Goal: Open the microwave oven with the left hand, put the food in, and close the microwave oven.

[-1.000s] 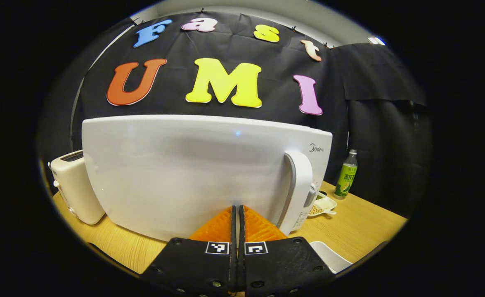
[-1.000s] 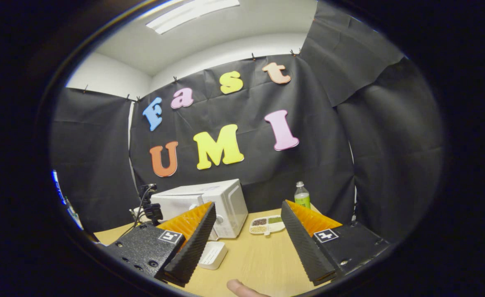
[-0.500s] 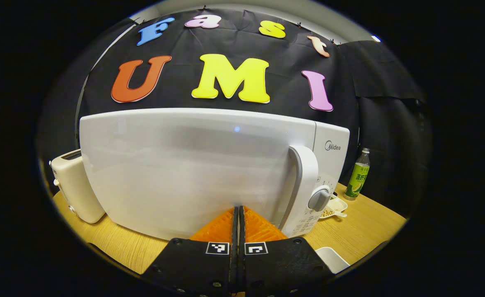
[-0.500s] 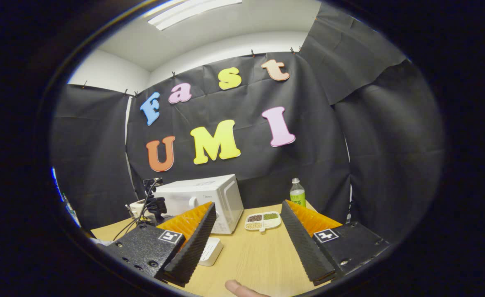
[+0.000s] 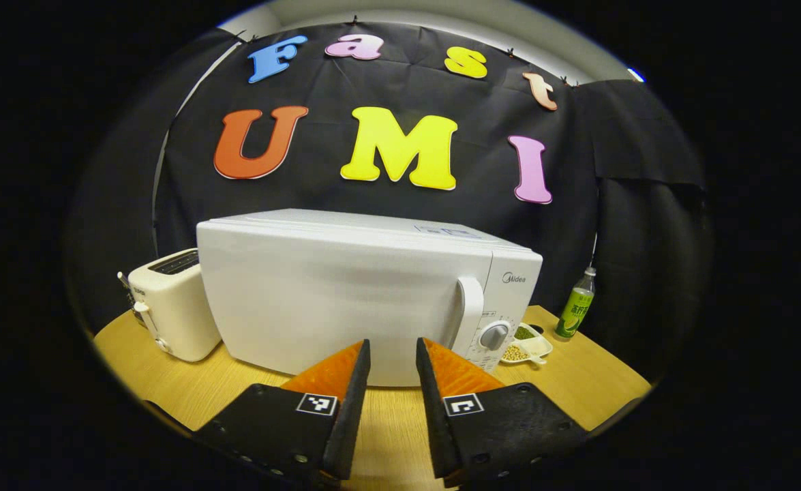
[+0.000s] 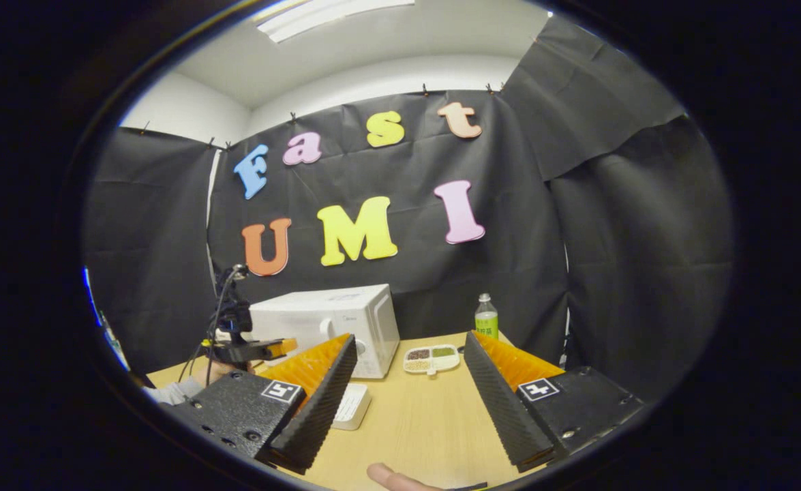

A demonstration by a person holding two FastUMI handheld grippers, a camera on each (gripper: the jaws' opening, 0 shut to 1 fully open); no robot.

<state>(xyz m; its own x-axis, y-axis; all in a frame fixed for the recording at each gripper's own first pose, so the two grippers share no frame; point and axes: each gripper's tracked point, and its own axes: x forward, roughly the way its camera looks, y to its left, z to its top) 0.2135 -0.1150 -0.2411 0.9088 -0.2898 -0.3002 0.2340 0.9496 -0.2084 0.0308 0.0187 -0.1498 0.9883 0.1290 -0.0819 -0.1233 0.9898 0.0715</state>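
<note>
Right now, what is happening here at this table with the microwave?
A person holds a two-finger tool in each hand at a wooden table. The left tool is open and empty, a little in front of the white microwave, whose door is closed. The right tool is farther back, open and empty too. Beside the microwave are a toaster, a divided dish of food and a green bottle. A small white tray lies nearer.
</note>
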